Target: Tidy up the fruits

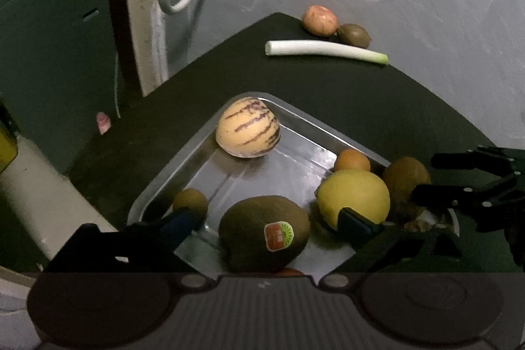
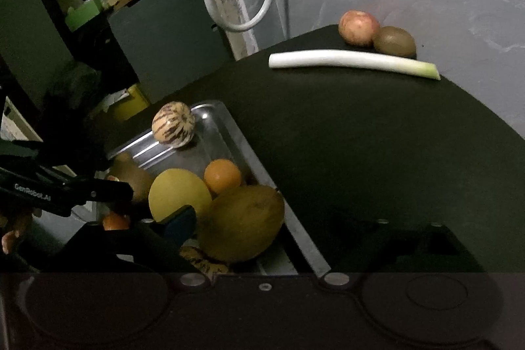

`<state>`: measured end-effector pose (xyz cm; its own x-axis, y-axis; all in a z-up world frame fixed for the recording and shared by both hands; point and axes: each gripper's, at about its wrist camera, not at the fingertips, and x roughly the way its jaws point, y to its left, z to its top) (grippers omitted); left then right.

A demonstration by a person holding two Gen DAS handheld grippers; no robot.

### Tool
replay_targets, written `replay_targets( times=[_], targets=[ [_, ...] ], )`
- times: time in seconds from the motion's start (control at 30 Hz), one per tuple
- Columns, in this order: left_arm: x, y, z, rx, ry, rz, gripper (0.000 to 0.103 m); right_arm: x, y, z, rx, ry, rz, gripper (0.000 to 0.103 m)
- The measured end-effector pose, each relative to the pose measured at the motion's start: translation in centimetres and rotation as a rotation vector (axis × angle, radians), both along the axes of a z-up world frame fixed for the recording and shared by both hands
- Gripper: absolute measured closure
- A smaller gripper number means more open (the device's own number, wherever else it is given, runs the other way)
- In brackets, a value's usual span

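Small orange fruit [image 1: 288, 272] mostly hidden behind stickered kiwi [image 1: 264, 233] and camera housing.

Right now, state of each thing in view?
left tongs: open, straddling stickered kiwi
right tongs: open, holding nothing
tray: on table, holding fruit
striped melon: in tray's far corner
yellow fruit: in tray
orange: in tray
peach: outside tray, touching far kiwi
leek: lying flat on table
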<state>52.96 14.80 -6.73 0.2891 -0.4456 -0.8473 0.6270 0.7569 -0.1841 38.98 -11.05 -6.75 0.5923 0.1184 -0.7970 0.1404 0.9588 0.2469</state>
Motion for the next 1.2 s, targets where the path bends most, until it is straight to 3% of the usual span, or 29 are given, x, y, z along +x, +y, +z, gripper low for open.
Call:
replay_targets(
  times=[0.2,0.37,0.97,1.2],
  targets=[
    [-1.2,0.0,1.0,0.008,-0.025,0.082,0.001,-0.3,-1.0,0.8,0.015,-0.044,-0.012,0.001],
    [-3.2,-0.5,2.3,0.025,-0.079,0.169,0.001,-1.0,-2.0,1.4,0.015,-0.093,-0.005,0.001],
    [-17.0,-2.6,8.7,0.011,-0.167,0.728,0.001,-8.1,-5.4,7.1,0.029,-0.318,0.157,0.001],
    [-21.4,-3.0,11.0,0.021,-0.217,0.775,0.001,-11.1,-5.2,9.7,-0.008,-0.349,0.232,0.001]
  ],
)
